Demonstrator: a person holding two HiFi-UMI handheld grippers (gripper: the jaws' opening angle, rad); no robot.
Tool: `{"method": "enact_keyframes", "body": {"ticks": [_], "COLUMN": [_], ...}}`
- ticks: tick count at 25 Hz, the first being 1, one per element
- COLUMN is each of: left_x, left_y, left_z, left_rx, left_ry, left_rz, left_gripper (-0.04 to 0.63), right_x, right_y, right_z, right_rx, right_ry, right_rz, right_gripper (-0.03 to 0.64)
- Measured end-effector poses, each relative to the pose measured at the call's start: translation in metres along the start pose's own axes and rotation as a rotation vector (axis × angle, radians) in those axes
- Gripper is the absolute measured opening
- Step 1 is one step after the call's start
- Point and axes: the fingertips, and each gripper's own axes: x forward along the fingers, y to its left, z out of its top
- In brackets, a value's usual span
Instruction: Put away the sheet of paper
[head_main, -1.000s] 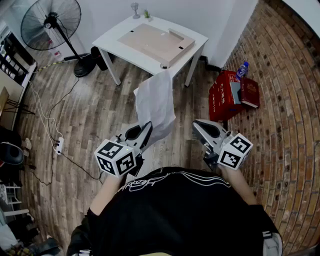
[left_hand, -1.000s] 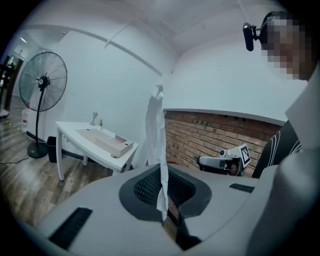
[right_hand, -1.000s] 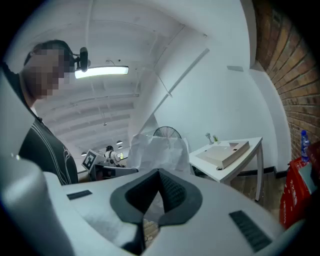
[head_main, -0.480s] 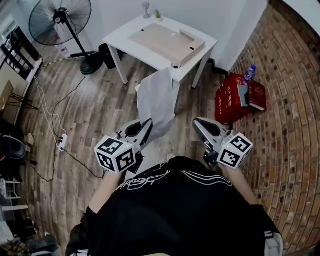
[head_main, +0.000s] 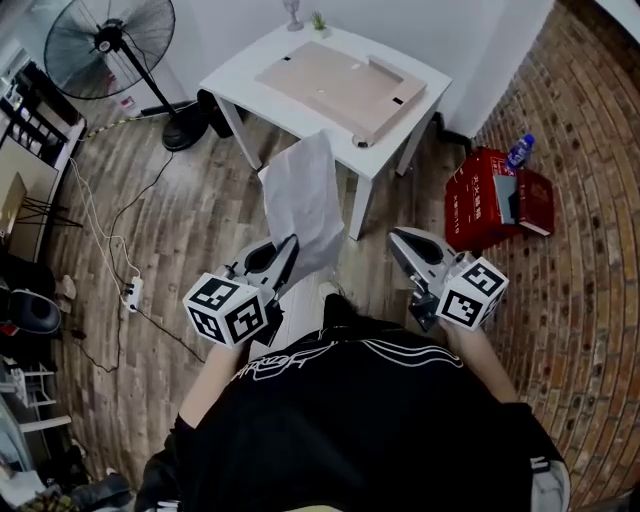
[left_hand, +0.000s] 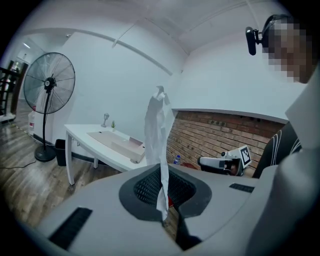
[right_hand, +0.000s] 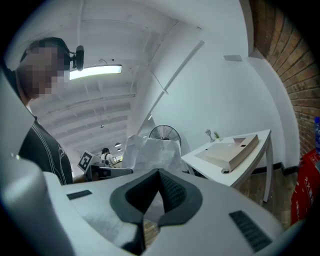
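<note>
The left gripper (head_main: 287, 248) has its 2 jaws pressed together on the lower edge of a crumpled white sheet of paper (head_main: 303, 195). In the left gripper view the left gripper (left_hand: 163, 221) pinches the thin sheet (left_hand: 156, 130) edge-on, and it rises upright from the closed pads, in the air above the floor. The right gripper (head_main: 396, 239) is held level beside it, apart from the paper. In the right gripper view its own jaws (right_hand: 143, 220) meet with nothing between them, and the sheet (right_hand: 150, 150) shows beyond them.

Both tools are held out in front of the person's black shirt with white line print (head_main: 350, 430). Below them lies a grey-brown wooden plank floor (head_main: 180, 220). Ahead of the paper's top edge stands a white rectangular table (head_main: 238, 68) bearing a flat beige board with a raised end (head_main: 340, 85). A black pedestal fan (head_main: 100, 45) stands left of the table. To the right, against the red brick wall (head_main: 590, 200), sits a red box (head_main: 478, 208) with a blue-capped plastic bottle (head_main: 518, 152) just behind it.
</note>
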Motion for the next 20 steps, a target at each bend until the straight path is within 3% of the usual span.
{"method": "enact_keyframes", "body": {"ticks": [12,20], "left_x": [0.115,0.159], "left_y": [0.115,0.161], "left_z": [0.069,0.115], "left_rx": [-0.028,-0.018], "left_ry": [0.065,0.042], "left_rz": [0.004,-0.008], "left_gripper": [0.032,0.032], "right_x": [0.113,0.154], "right_y": [-0.133,-0.175], "right_z": [0.052,0.087], "right_rx": [0.06,0.04], "right_ry": [0.016,-0.015], "right_rz": [-0.028,-0.028], "right_gripper": [0.002,0.002]}}
